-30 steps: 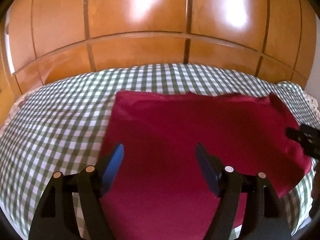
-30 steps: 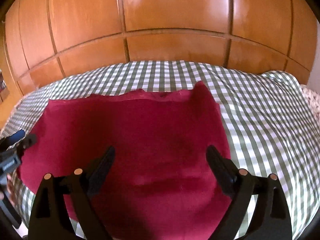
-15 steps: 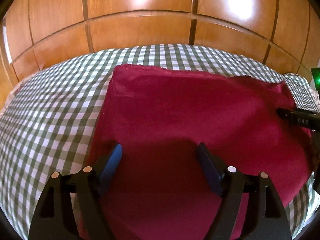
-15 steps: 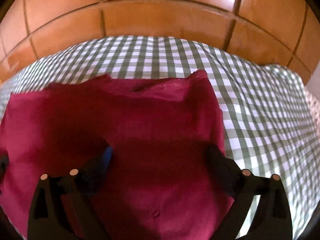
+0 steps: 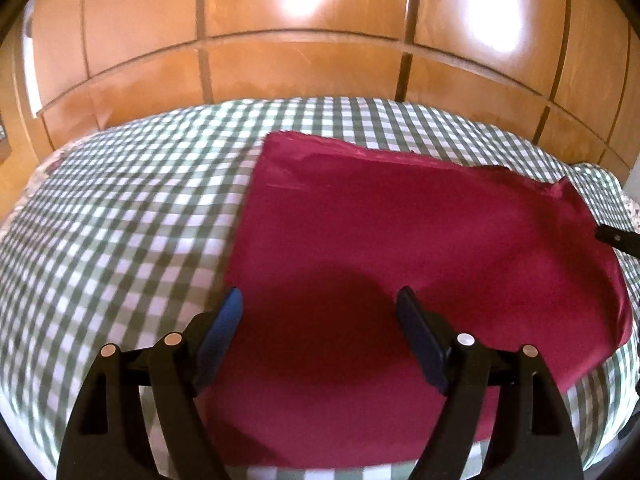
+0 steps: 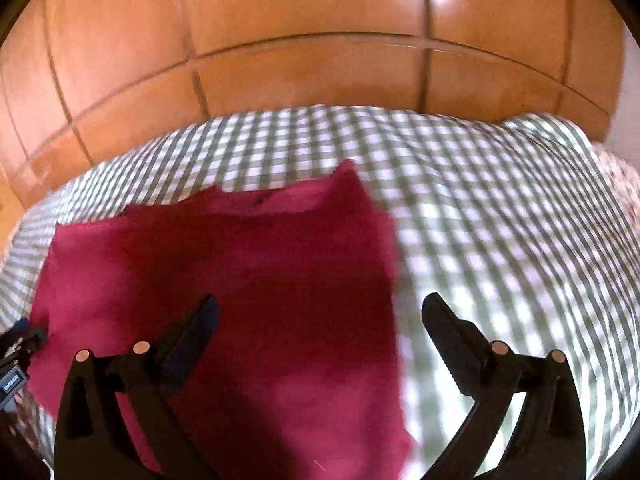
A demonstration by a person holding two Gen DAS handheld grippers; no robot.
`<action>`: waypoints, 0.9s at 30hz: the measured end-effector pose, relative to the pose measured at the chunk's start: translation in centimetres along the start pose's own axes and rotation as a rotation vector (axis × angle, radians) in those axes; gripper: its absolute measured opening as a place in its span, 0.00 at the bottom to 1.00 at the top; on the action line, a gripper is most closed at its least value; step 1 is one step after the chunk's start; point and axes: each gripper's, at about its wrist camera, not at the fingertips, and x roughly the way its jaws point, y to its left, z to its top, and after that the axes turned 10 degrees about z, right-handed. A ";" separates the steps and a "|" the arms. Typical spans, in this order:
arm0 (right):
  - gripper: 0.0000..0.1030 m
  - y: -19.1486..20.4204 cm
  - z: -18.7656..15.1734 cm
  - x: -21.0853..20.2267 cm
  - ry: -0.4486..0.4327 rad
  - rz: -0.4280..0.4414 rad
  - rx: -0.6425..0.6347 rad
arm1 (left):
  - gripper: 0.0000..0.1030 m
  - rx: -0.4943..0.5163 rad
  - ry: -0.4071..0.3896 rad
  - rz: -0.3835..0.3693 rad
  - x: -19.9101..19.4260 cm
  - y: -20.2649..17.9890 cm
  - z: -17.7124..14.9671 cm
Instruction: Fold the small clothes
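Note:
A dark red cloth [image 5: 420, 248] lies spread flat on the green and white checked bedcover [image 5: 120, 220]. My left gripper [image 5: 320, 308] is open and empty, hovering over the cloth's near left part. In the right wrist view the cloth [image 6: 240, 272] fills the left and centre. My right gripper [image 6: 320, 316] is open and empty above the cloth's right edge, its right finger over the bedcover [image 6: 500, 220]. The far right corner of the cloth is rumpled and slightly raised. Each gripper's tip shows at the edge of the other's view.
A glossy wooden panelled wardrobe [image 5: 320, 40] stands right behind the bed. The checked cover extends left of the cloth in the left wrist view and right of it in the right wrist view. A floral fabric [image 6: 616, 176] shows at the bed's right edge.
Both grippers have shifted outward. The left one now sits nearer the cloth's left edge, the right one over its right edge. The cloth has not moved. Both stay open.

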 end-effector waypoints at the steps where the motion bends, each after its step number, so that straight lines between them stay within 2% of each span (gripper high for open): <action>1: 0.98 -1.0 -0.5 -0.6 -0.003 0.002 0.029 | 0.76 0.000 -0.006 0.004 -0.4 0.1 -0.2; 3: 0.98 -2.9 -2.3 -1.3 0.016 0.022 0.094 | 0.76 0.006 -0.001 0.008 -1.0 0.1 -0.8; 6: 0.98 -4.2 -4.8 -1.5 0.056 0.096 0.164 | 0.76 0.011 0.007 0.004 -1.8 -0.3 -1.7; 9: 0.98 -3.9 -7.3 -2.3 0.052 0.121 0.163 | 0.78 0.025 0.010 -0.011 -2.6 -0.8 -2.6; 12: 0.98 -3.0 -8.5 -3.2 0.040 0.159 0.151 | 0.79 0.045 0.003 -0.018 -3.3 -1.3 -3.4; 18: 0.96 -2.3 -8.4 -4.1 0.037 0.331 0.224 | 0.79 0.085 -0.025 -0.030 -4.7 -2.5 -4.1; 20: 0.87 -2.1 -8.6 -3.7 0.052 0.350 0.242 | 0.79 0.093 -0.030 -0.037 -4.9 -2.7 -4.2; 27: 0.69 -2.4 -8.8 -3.5 0.055 0.303 0.255 | 0.79 0.117 -0.027 -0.049 -5.1 -3.2 -4.5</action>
